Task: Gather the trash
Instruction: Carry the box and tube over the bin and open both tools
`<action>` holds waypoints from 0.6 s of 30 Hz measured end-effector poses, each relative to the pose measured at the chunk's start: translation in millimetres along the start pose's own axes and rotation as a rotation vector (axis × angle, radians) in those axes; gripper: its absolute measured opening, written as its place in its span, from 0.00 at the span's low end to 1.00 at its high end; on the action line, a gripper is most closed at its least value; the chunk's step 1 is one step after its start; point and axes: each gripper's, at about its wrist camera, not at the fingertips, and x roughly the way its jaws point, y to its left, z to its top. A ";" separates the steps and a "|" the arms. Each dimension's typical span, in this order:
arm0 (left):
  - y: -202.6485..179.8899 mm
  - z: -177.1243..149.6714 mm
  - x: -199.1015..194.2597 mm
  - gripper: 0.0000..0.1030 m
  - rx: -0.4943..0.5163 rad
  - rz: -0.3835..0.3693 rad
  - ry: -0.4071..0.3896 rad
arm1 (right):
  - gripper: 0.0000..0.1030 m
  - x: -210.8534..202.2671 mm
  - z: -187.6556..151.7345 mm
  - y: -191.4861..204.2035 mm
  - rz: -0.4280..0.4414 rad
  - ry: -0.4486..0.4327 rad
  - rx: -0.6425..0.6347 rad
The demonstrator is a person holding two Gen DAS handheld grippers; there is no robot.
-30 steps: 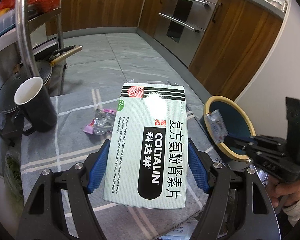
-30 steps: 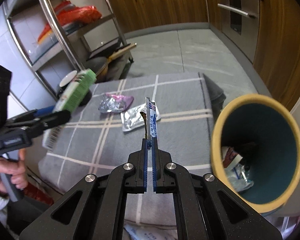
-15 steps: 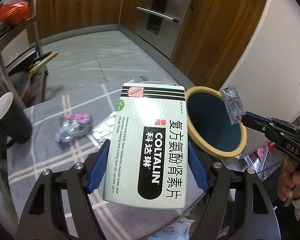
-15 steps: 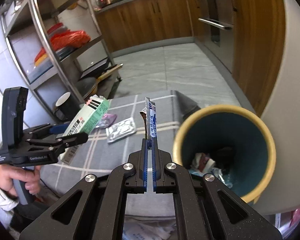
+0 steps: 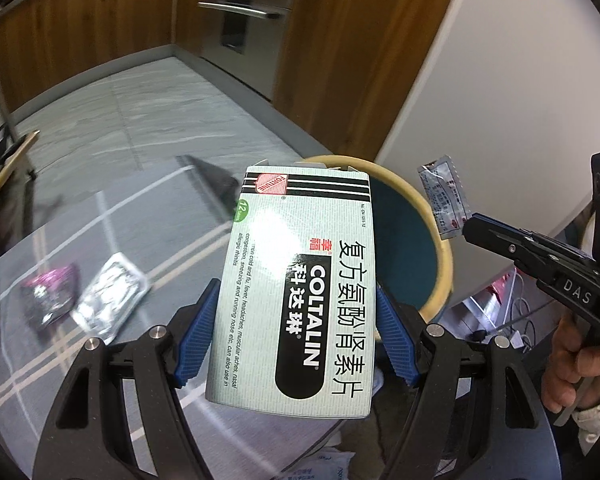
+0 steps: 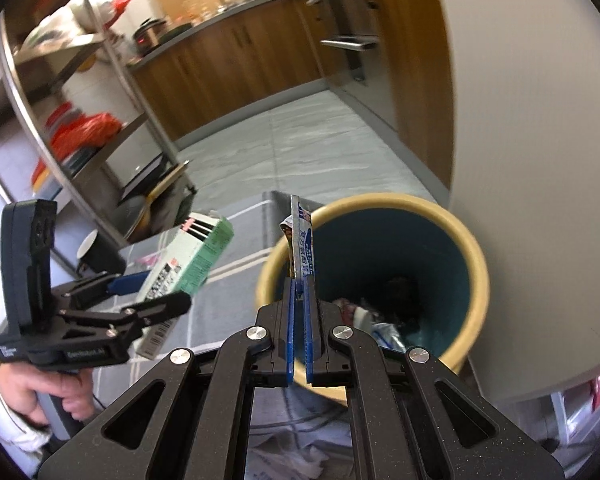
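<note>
Two wrappers (image 5: 80, 296) lie on the grey-clothed bench (image 5: 148, 220) in the left wrist view, where the left gripper (image 5: 296, 312) pinches a box (image 5: 296, 292) held before the bin (image 5: 440, 248). Right wrist view: the right gripper (image 6: 299, 284), pressed together, pinches a sachet (image 6: 302, 248) over the bin's near rim.

- The left wrist view looks forward and steeply down along its own fingers, close over the grey checked table (image 5: 112, 216), facing the bin (image 5: 440, 248) and far kitchen cabinets.
- The right wrist view looks down along its fingers, nearer the bin (image 6: 476, 264), peering into its mouth.
- Both share the bin, table edge, floor and cabinets; each sees the other gripper: right gripper (image 5: 466, 224) at right, left gripper (image 6: 156, 292) at left.
</note>
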 end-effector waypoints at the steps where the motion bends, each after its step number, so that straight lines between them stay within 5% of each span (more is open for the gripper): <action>1: -5.9 2.2 6.4 0.70 0.010 -0.006 0.007 | 0.05 -1.0 -0.5 -6.5 -0.004 -0.001 0.015; 18: -56.4 19.7 82.5 0.71 0.068 -0.031 0.110 | 0.05 -3.4 -7.7 -40.7 -0.034 0.005 0.089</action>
